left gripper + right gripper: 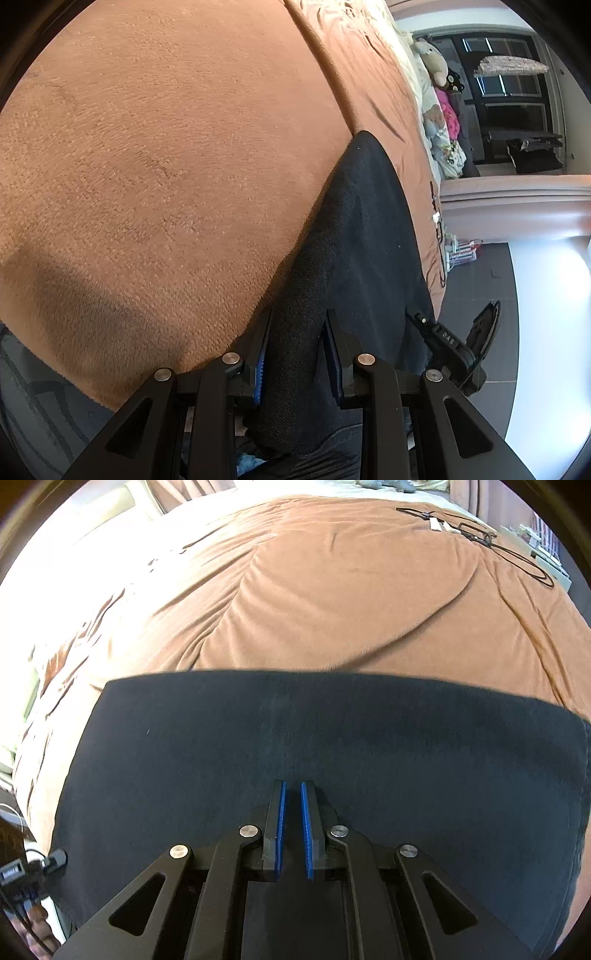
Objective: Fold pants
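Observation:
The dark pants (332, 731) lie flat on a brown fleece blanket (351, 590), with a straight folded edge on the far side. In the left wrist view the pants (362, 229) run away as a long dark strip along the bed's edge. My left gripper (299, 314) is shut on a thick bunch of that dark fabric, which fills the gap between its blue pads. My right gripper (293, 783) hovers over the middle of the flat pants, its blue pads nearly together with nothing between them.
Black cables (480, 535) lie on the blanket's far right corner. Stuffed toys (436, 62) sit by the bed's far end, near a dark shelf unit (517, 110). Dark tiled floor (480, 280) borders the bed. A black device part (461, 343) shows beside the left gripper.

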### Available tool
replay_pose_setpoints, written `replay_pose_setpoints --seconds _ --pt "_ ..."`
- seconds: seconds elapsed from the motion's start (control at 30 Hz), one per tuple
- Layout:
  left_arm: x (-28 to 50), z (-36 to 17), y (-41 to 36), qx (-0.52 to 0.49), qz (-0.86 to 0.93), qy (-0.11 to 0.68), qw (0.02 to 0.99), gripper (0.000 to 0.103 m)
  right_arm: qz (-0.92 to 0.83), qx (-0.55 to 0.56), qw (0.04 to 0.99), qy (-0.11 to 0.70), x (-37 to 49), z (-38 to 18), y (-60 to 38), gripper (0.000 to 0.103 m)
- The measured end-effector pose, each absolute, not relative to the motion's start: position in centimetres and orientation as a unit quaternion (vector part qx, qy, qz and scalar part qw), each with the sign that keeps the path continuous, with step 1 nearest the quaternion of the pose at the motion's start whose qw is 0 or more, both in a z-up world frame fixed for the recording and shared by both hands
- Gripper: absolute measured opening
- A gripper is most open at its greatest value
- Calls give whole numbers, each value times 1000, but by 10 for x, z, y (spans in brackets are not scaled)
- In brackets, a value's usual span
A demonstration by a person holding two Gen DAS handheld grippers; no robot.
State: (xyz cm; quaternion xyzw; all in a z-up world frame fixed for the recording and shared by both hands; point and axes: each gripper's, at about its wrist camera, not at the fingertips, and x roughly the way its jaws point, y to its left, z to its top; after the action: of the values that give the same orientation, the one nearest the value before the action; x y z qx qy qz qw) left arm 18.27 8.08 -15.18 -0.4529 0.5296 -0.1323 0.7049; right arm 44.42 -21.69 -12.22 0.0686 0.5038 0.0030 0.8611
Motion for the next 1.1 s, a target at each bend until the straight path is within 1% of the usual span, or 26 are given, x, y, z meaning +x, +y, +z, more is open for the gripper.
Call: replay_pose_setpoints --seconds 0.3,0.33,0.37,0.47,0.57,0.87,1.1 --pt "181 -151 81 -454 -137 526 706 26 -12 73 863 499 462 -127 -219 6" --pt "180 -150 82 -455 -139 525 705 25 -14 75 862 500 463 -126 -219 6" --pt "179 -150 83 -456 -142 524 705 22 -16 77 862 501 463 -128 -216 6" --pt "178 -142 84 -450 -155 517 711 17 -9 86 857 508 437 -126 -201 6" --pt "177 -132 83 -444 -168 511 717 15 11 91 852 515 420 -122 -188 6" --pt "177 -103 75 -433 -200 491 729 14 53 92 849 517 376 -122 -164 6" --pt "177 -72 60 -416 -227 475 742 14 74 106 843 522 335 -135 -160 6"
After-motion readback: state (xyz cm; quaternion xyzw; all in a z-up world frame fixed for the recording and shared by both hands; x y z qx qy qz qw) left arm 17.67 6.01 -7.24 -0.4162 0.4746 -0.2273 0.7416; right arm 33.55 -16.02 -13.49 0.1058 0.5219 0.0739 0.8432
